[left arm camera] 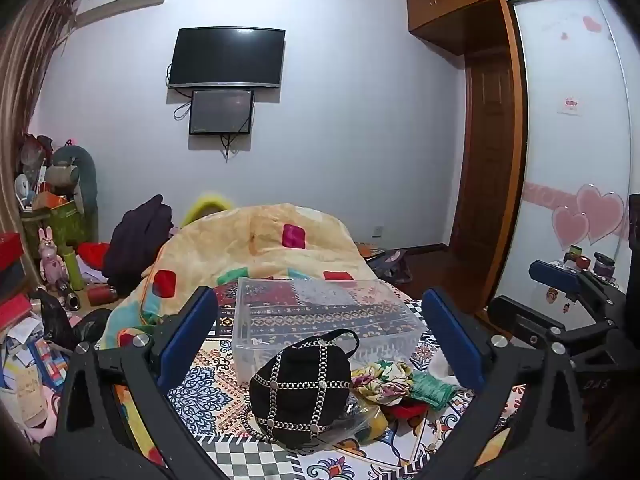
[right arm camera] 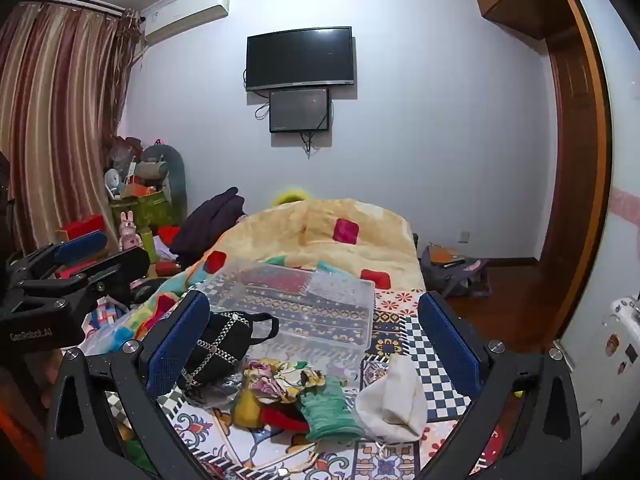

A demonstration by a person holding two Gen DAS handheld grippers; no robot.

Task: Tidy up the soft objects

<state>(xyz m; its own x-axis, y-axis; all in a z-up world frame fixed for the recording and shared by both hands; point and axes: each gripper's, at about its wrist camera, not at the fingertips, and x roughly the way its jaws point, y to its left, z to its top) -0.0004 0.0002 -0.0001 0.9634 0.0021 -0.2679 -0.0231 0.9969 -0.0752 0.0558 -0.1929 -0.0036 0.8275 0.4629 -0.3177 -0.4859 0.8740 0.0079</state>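
Note:
A black hat with silver chain grid (left arm camera: pixel 300 388) lies on the patterned bedspread, in front of a clear plastic bin (left arm camera: pixel 320 316). Beside it sit a floral cloth (left arm camera: pixel 382 380), a green knit piece (left arm camera: pixel 430 388) and a red piece (left arm camera: pixel 406 410). My left gripper (left arm camera: pixel 320 344) is open and empty, its jaws standing either side of the hat. In the right wrist view, the hat (right arm camera: pixel 218 346) is at left, the bin (right arm camera: pixel 304 304) behind, the floral cloth (right arm camera: pixel 280 378), green knit (right arm camera: pixel 330 412) and a white cloth (right arm camera: pixel 394 400) in front. My right gripper (right arm camera: pixel 316 340) is open and empty above this pile.
A folded cream blanket with coloured squares (left arm camera: pixel 256 248) is heaped behind the bin. Clutter, boxes and toys (left arm camera: pixel 52 264) fill the floor at left. A wooden door (left arm camera: pixel 488 168) and wardrobe stand at right. Two screens (left arm camera: pixel 226 60) hang on the far wall.

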